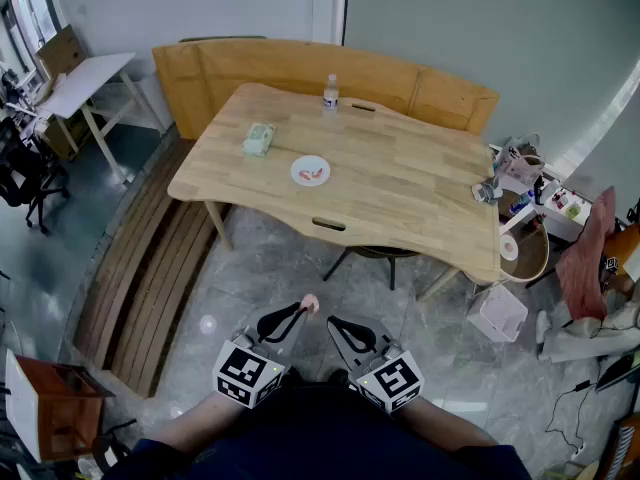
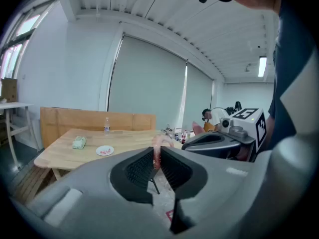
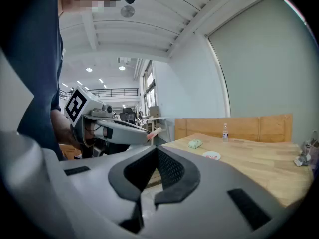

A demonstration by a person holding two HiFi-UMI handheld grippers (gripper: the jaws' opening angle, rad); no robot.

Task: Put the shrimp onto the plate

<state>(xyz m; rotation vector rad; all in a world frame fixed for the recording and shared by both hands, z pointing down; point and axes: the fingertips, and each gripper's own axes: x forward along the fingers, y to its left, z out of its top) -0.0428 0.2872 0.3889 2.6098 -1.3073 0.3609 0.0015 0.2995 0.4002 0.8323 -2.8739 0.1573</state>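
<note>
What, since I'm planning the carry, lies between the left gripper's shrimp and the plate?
Head view: only floor, then bare table up to the plate.

Open office-cum-lab floor with a wooden meeting nook.
I see a big wooden table point(image 1: 400, 183) backed by a corner bench point(image 1: 280, 68) on grey stone tiles point(image 1: 300, 268). By the windows stand a white trestle desk point(image 1: 85, 78), a cardboard box point(image 1: 60, 50) and a black office chair point(image 1: 25, 183). Cables point(image 1: 588, 388) trail on the floor at the right. Roller blinds point(image 2: 144, 78) cover tall glazing, and the right gripper view shows further desks point(image 3: 149, 118) under ceiling lamps point(image 3: 122, 67).
</note>
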